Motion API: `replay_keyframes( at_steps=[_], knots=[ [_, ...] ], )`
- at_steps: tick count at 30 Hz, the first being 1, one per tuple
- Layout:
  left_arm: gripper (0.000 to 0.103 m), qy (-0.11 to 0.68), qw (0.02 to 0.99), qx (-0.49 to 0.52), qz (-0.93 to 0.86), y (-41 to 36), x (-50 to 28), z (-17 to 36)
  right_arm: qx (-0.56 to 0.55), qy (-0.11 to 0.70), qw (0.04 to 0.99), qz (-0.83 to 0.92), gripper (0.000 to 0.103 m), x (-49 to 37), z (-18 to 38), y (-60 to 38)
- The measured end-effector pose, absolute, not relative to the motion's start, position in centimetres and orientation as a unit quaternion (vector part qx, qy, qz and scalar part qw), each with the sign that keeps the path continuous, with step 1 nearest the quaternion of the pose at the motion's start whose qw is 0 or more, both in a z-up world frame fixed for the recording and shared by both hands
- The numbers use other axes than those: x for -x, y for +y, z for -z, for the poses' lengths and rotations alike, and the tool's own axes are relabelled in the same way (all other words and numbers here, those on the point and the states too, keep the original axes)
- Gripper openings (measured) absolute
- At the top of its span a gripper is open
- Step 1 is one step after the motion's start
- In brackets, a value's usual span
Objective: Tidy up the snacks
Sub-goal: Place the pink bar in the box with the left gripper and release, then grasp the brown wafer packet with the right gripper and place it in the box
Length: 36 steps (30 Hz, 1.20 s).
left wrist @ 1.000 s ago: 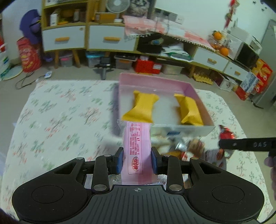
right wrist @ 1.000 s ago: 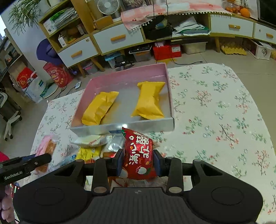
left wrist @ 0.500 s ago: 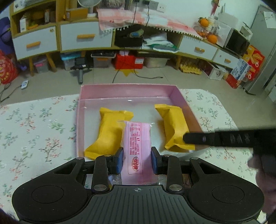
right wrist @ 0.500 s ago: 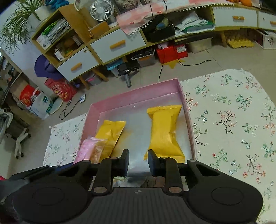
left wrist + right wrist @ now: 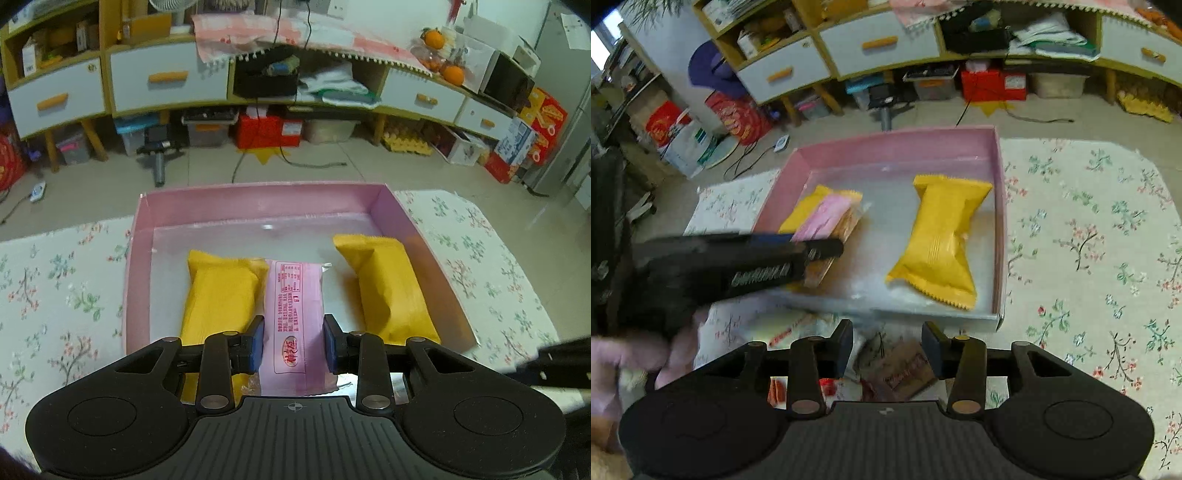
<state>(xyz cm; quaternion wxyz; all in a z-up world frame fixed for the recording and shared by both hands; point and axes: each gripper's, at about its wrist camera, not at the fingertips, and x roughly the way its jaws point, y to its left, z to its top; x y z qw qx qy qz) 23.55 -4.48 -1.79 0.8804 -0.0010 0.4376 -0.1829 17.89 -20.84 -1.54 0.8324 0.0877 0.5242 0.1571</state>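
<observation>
Carrying: the left gripper, fingers clamped on the pink pack, has swung from outside the box to over its floor.
Pink pack: hangs between two yellow packs, beside the left one; whether it touches the floor I cannot tell.
Right gripper: fingers apart and empty; a second ago they held a red pack, now gone from them.
Loose snacks: lie on the bench at the box's near wall.
Meaning: release looks due next.
</observation>
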Motion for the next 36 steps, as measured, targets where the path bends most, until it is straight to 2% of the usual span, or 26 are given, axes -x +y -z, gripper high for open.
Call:
replay_keyframes(
  at_steps=[2, 6, 9, 15, 18, 22, 24, 25, 26, 31, 36],
  knots=[
    [0.030, 0.417, 0.891, 0.002, 0.178, -4.5, -23.4, 1.9, -0.073, 0.532, 0.826, -0.169, 0.022, -17.9, 1.8, -20.9],
    [0.033, 0.403, 0.898, 0.025, 0.174, -4.0, -23.2, 1.7, -0.030, 0.539, 0.824, -0.170, 0.024, -17.7, 2.4, -20.0],
    [0.048, 0.399, 0.900, 0.029, 0.174, -3.6, -22.9, 1.3, -0.016, 0.545, 0.821, -0.168, 0.025, -17.7, 2.9, -19.9],
    [0.050, 0.402, 0.899, 0.041, 0.170, -2.5, -21.6, 0.7, 0.003, 0.557, 0.813, -0.171, 0.029, -18.0, 4.1, -19.6],
    [0.054, 0.403, 0.900, 0.041, 0.159, -1.7, -20.6, 0.3, 0.025, 0.563, 0.807, -0.176, 0.032, -17.9, 5.1, -19.0],
    [0.056, 0.409, 0.899, 0.060, 0.147, -0.1, -18.9, -0.2, 0.040, 0.557, 0.811, -0.174, 0.028, -17.8, 5.9, -18.4],
    [0.058, 0.414, 0.897, 0.075, 0.139, 0.7, -17.9, -0.5, 0.047, 0.544, 0.820, -0.174, 0.017, -17.6, 5.9, -18.2],
    [0.060, 0.417, 0.895, 0.079, 0.136, 1.0, -17.4, -0.6, 0.055, 0.536, 0.824, -0.176, 0.007, -17.3, 5.9, -18.1],
    [0.061, 0.419, 0.895, 0.080, 0.134, 1.3, -16.8, -0.9, 0.066, 0.531, 0.827, -0.175, 0.006, -17.2, 5.8, -18.0],
    [0.068, 0.418, 0.899, 0.053, 0.118, 2.5, -14.3, -1.4, 0.063, 0.529, 0.830, -0.165, 0.000, -16.9, 5.8, -18.2],
    [0.068, 0.418, 0.897, 0.067, 0.122, 3.7, -12.5, -0.7, 0.056, 0.527, 0.837, -0.137, 0.000, -16.8, 5.3, -18.8]
  ],
)
